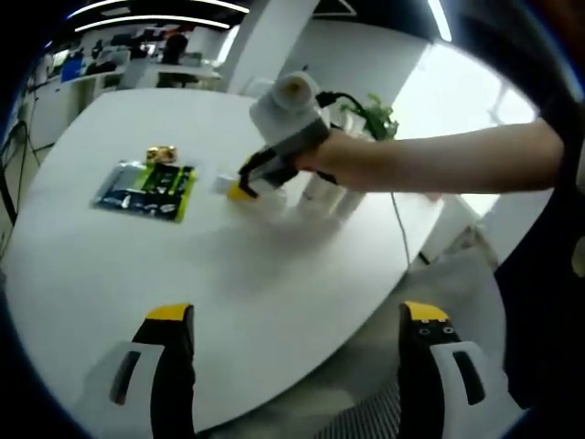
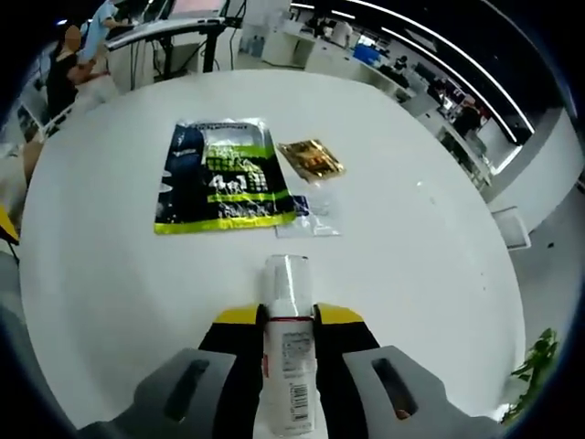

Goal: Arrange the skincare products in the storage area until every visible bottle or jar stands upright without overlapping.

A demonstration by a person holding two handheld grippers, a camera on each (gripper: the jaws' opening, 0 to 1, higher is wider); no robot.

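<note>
Perhaps midtable, bottle (image 2: 290, 352) between right tongs (image 2: 289, 317).

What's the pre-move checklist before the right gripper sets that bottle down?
1. Grip: right gripper shut on white bottle: ok.
2. Bottle upright: lies along the jaws: not ok.
3. Table ahead of bottle bare: ok.
4. Dark-green packet, gold sachet, clear sachet apart from bottle: ok.
5. Left gripper open, holding nothing: ok.
6. White containers behind right gripper upright: cannot tell.
</note>
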